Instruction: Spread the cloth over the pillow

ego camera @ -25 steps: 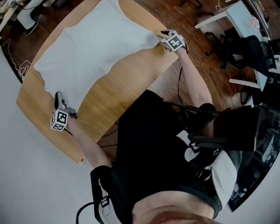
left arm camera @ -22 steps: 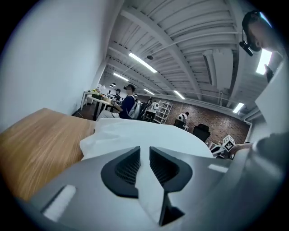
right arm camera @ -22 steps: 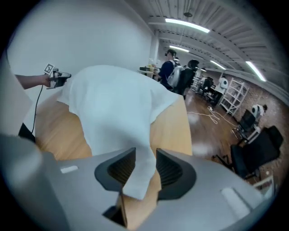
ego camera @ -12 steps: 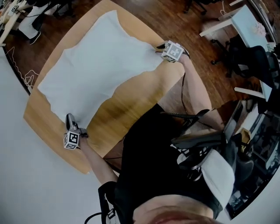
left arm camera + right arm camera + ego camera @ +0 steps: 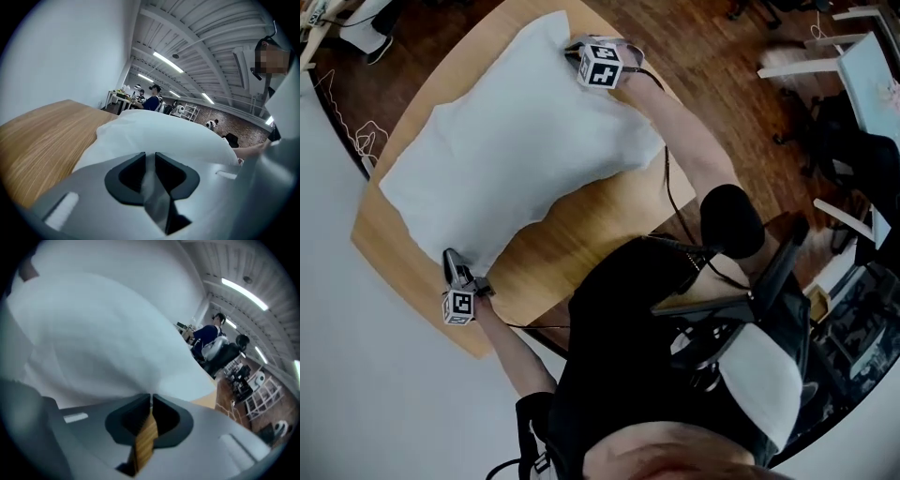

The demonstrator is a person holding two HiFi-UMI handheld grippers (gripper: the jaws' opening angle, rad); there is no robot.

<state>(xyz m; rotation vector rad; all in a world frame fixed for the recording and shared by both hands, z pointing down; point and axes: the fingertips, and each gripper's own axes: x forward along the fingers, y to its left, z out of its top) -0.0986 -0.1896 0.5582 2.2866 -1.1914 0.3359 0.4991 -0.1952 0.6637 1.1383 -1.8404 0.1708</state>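
A white cloth (image 5: 516, 150) lies puffed up over the wooden table (image 5: 581, 225). The pillow under it is hidden. My left gripper (image 5: 449, 259) sits at the cloth's near left corner. In the left gripper view its jaws (image 5: 150, 159) are shut on a fold of the cloth (image 5: 178, 136). My right gripper (image 5: 575, 51) reaches to the far right corner. Its jaws (image 5: 151, 404) are closing, and the cloth's edge (image 5: 93, 333) puckers into the thin gap between the pads, with table wood showing below.
The table's rounded edge runs close to the person's body. A black cable (image 5: 667, 197) trails from the right arm. An office chair (image 5: 862, 131) and a white desk (image 5: 872, 66) stand on the wooden floor to the right. A white wall lies to the left.
My right gripper has moved from the cloth's near right corner up to its far right corner. My left gripper has stayed at the near left corner.
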